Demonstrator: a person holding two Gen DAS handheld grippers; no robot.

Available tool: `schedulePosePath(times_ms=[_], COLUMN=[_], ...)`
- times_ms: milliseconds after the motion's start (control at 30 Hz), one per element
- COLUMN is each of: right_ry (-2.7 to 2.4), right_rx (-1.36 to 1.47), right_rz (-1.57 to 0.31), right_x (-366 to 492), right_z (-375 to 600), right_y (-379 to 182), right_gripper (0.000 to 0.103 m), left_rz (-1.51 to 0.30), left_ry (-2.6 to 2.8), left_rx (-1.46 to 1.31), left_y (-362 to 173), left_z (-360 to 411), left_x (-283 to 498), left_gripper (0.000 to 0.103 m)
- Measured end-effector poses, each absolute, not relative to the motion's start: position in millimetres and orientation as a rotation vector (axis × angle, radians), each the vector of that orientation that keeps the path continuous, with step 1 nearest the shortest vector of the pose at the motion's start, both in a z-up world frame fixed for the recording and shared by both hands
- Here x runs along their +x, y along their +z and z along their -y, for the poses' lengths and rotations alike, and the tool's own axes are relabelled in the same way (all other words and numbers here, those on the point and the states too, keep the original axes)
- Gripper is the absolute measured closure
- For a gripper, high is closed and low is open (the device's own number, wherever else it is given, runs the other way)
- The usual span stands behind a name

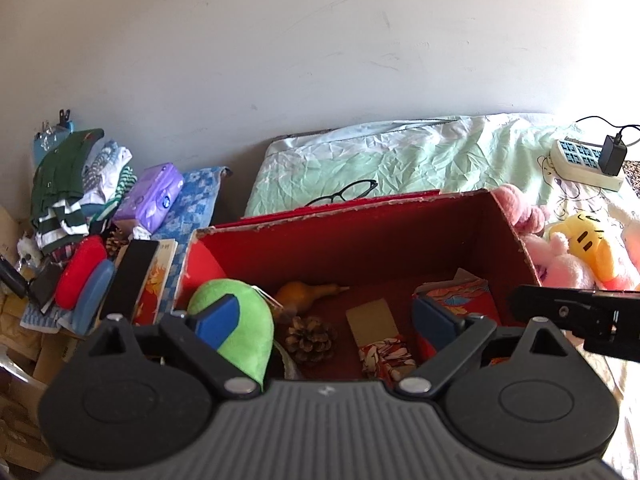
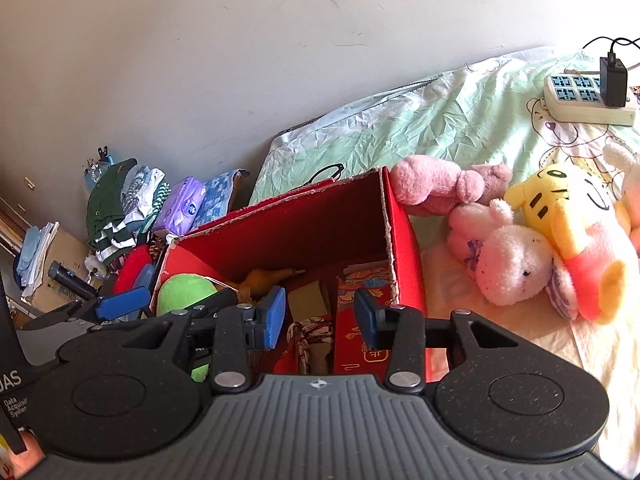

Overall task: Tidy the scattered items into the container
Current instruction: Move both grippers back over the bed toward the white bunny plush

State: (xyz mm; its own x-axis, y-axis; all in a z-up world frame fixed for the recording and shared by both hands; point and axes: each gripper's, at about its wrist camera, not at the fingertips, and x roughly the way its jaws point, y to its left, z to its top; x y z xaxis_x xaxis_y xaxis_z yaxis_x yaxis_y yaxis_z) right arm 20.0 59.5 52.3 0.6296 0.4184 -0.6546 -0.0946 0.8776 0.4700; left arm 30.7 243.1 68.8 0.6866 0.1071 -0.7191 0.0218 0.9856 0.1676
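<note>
Box point(image 1: 360, 232): one pinecone point(image 1: 311, 339); three plushies point(image 2: 516, 264) outside.

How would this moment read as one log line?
left gripper: open, empty | right gripper: open, empty | both over red box | plush toys outside

I see home bedroom: bed with crumpled green sheet point(image 2: 440, 120), plush toys point(image 2: 516, 260), folded clothes pile point(image 1: 76, 184) by wall, power strip point(image 2: 588, 100) on bedding.

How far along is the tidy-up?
Partly done: the box already holds a green plush, pinecone and packets. Nothing in hand; both grippers hover open over it. Left: pink plush, white plush, yellow plush, glasses.
</note>
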Motion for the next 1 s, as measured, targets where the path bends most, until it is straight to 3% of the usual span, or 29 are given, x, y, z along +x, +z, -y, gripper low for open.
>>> schedulePosePath(times_ms=[600,1000], right_ry=[0.232,0.106], right_rx=[0.383,0.454], right_rz=[-0.805,-0.863], right_x=[2,-4], right_z=[84,181], right_y=[53,18], right_gripper=[0.061,0.061], left_rz=[-0.727,-0.81], left_ry=[-0.059,-0.308], left_rx=[0.147,0.02], left_y=[90,56], left_z=[-100,-26], left_x=[16,12], left_gripper=[0.004,0.004])
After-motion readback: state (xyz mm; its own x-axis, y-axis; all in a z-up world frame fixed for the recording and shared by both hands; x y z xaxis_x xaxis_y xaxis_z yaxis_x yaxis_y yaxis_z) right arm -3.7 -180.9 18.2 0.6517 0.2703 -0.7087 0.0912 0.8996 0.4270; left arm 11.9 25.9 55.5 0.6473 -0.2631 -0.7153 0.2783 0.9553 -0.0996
